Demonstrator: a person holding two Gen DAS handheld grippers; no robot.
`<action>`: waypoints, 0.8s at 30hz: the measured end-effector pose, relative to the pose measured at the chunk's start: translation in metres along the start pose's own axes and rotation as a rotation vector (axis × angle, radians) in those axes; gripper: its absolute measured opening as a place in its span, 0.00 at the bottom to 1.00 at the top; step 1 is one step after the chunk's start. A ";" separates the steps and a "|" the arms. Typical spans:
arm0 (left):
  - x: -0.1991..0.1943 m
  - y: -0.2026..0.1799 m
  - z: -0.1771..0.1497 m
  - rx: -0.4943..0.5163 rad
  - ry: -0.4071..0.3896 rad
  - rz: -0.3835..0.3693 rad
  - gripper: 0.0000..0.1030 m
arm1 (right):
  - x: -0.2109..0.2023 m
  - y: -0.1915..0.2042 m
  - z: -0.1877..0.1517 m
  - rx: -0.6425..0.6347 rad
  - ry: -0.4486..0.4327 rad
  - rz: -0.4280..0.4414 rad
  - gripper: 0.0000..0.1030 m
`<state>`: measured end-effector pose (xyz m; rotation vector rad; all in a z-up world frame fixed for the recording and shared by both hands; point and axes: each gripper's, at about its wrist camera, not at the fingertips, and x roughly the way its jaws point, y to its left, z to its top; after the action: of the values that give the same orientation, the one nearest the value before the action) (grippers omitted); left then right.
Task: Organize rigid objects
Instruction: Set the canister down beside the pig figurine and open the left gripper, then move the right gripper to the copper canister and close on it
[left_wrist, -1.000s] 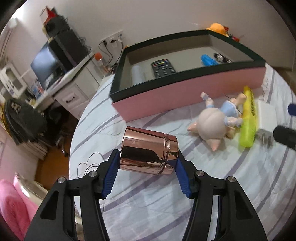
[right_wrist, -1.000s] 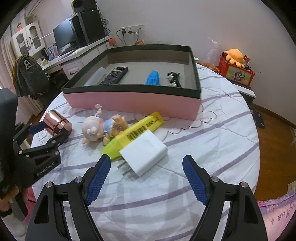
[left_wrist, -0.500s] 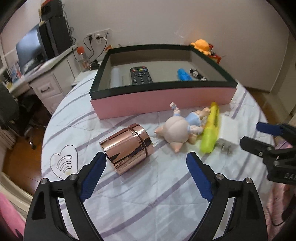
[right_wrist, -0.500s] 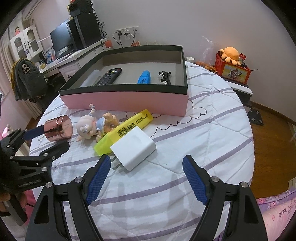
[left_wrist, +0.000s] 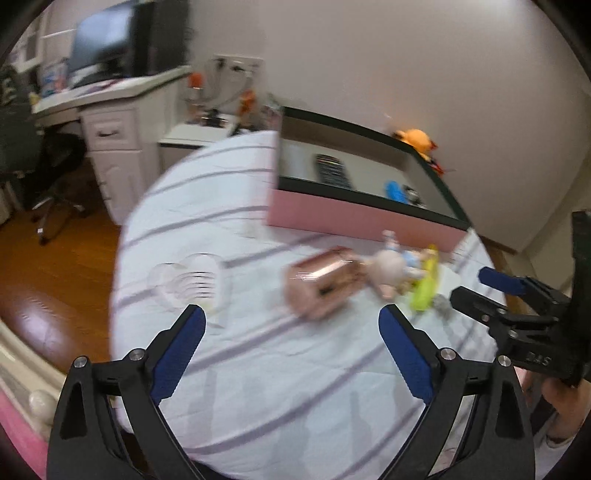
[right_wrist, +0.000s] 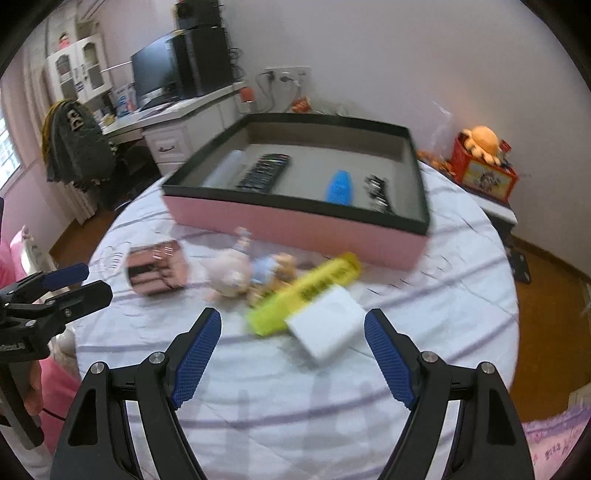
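A rose-gold metal can (left_wrist: 321, 286) (right_wrist: 155, 267) lies on its side on the striped tablecloth, left of a pig doll (right_wrist: 236, 273). My left gripper (left_wrist: 291, 312) hangs above and short of the can, its jaws opening wide with nothing between them. A yellow marker (right_wrist: 306, 291) and a white charger block (right_wrist: 328, 328) lie just ahead of my right gripper (right_wrist: 292, 314), which is open and empty. The pink box (right_wrist: 295, 229) with a dark rim holds a remote (right_wrist: 264, 171), a blue item (right_wrist: 340, 186) and a black clip (right_wrist: 376, 188).
The round table's edge drops to a wooden floor (left_wrist: 55, 266) on the left. A white desk (right_wrist: 173, 122) with a monitor and a draped chair (right_wrist: 74, 144) stand behind. A red toy box (right_wrist: 480, 173) with an orange plush sits at right.
The left gripper let go of the rose-gold can, opened wide and drew back while swinging. The can now lies on the cloth beside the pig doll. The right gripper pulled back slightly.
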<state>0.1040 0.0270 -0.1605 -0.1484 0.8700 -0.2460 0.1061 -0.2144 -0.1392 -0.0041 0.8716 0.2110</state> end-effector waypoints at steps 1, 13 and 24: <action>-0.002 0.007 -0.001 -0.012 -0.003 0.020 0.94 | 0.001 0.008 0.002 -0.012 -0.005 0.008 0.79; 0.011 0.066 -0.013 -0.039 0.036 0.081 0.94 | 0.043 0.100 0.018 -0.118 -0.004 0.084 0.79; 0.022 0.070 -0.016 -0.012 0.065 0.042 0.94 | 0.080 0.108 0.033 -0.117 0.074 0.126 0.79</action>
<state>0.1163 0.0879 -0.2029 -0.1335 0.9385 -0.2077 0.1611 -0.0910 -0.1703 -0.0668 0.9331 0.3815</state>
